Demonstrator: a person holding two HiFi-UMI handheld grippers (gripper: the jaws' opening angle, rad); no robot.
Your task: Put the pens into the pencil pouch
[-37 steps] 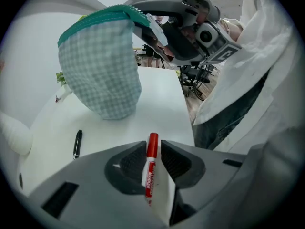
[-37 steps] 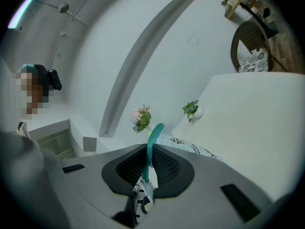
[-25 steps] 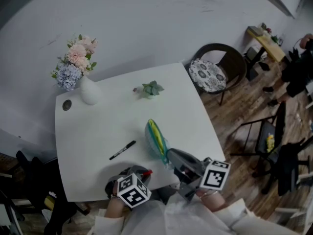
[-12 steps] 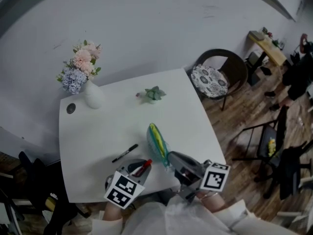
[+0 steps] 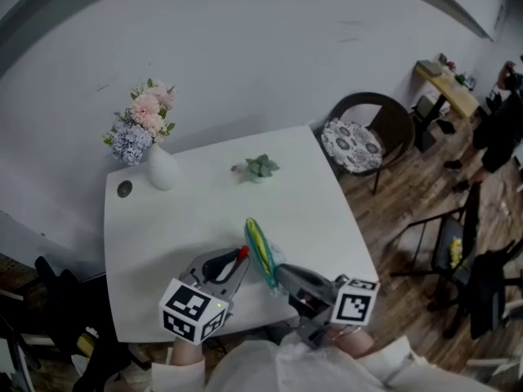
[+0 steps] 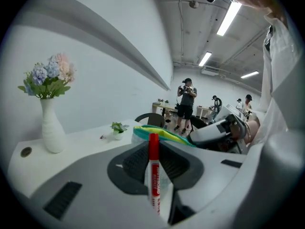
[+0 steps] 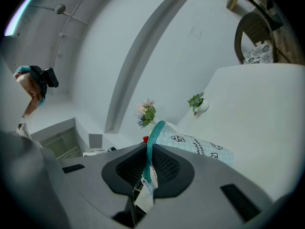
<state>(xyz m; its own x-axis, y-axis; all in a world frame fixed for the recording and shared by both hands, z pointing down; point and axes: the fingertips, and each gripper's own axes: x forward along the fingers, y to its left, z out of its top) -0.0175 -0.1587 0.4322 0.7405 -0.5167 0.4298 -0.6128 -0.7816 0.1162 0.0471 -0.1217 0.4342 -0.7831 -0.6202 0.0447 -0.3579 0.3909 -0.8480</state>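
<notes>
Left gripper (image 5: 222,266) jaws clamped on white marker pen (image 6: 154,173) with red cap and red lettering. Pale mint pencil pouch (image 5: 262,250), teal zip, yellow lining, over white table's (image 5: 180,211) near edge, pinched in right gripper (image 7: 148,168).

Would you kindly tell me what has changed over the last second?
The left gripper, shut on the red-capped white marker, has carried it forward until its cap nears the teal-and-yellow pencil pouch. The black pen is no longer visible, probably beneath that gripper. The right gripper stays shut on the pouch; the white flower vase is unmoved.
</notes>
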